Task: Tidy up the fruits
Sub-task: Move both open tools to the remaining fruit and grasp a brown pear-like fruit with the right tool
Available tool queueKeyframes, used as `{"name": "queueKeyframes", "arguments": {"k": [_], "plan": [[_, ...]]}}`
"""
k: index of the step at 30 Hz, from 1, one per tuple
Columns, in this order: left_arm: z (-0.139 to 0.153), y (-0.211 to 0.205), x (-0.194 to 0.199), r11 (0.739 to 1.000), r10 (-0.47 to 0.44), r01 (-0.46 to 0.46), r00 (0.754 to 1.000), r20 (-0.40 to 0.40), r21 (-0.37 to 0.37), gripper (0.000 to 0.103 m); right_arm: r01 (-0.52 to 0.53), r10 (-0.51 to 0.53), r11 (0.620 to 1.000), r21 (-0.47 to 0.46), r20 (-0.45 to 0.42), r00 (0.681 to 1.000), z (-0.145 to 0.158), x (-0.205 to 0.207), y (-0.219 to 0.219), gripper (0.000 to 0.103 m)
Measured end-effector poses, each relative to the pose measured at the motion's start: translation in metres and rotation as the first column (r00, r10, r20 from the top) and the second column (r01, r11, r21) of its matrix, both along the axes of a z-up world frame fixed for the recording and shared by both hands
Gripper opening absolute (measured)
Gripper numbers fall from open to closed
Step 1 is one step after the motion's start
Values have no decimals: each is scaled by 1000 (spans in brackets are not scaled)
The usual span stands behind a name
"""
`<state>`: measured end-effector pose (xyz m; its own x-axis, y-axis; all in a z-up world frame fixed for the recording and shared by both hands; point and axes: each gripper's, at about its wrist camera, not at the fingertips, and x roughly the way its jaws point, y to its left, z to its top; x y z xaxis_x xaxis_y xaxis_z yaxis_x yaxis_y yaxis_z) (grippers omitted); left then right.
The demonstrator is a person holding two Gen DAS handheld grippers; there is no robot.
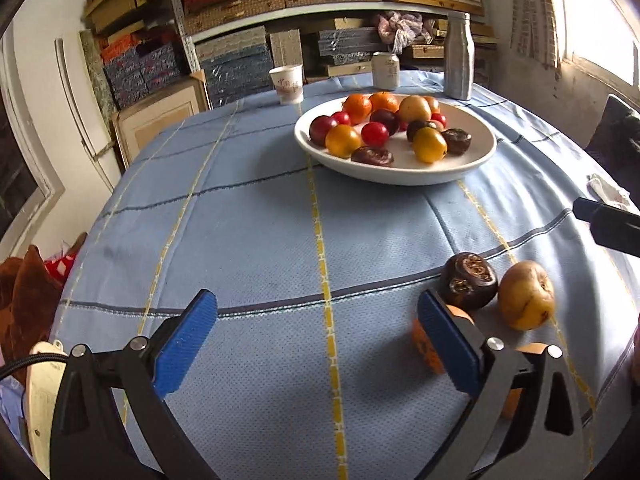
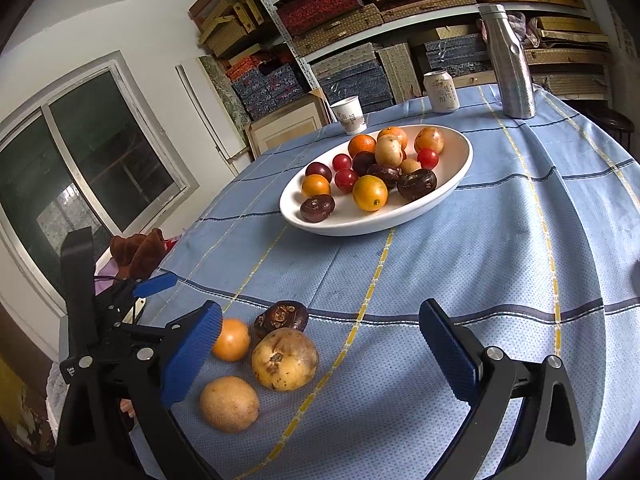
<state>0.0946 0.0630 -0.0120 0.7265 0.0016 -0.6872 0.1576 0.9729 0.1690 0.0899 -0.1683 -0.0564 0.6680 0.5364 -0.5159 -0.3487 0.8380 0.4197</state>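
Both jaws are gaping wide, gripping nothing: your left gripper (image 1: 316, 344) is hanging over bare cloth (image 2: 460, 264), your right gripper (image 2: 320, 354) over the loose fruit. Left to right you're seeing four loose pieces: orange (image 2: 231, 339), small tan fruit (image 2: 229, 403), dark fruit (image 2: 281, 317), big yellow fruit (image 2: 285, 359). Probably firm, light, prone to rolling; you're best pinching across the widest part. Beyond, the bowl (image 2: 460, 168) is holding roughly fourteen.
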Motion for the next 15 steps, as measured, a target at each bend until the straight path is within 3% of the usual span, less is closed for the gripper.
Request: {"name": "queueKeyframes", "arguments": {"k": [8,15], "plan": [[2,-3,-6,1000,-5,5,1000,29,2,99,-4,4,1000,1,2,1000,-1,0,1,99],[3,-6,-8,1000,-16,16,999,36,8,99,-100,99,994,-39,-27,995,-5,1,20,99]]}}
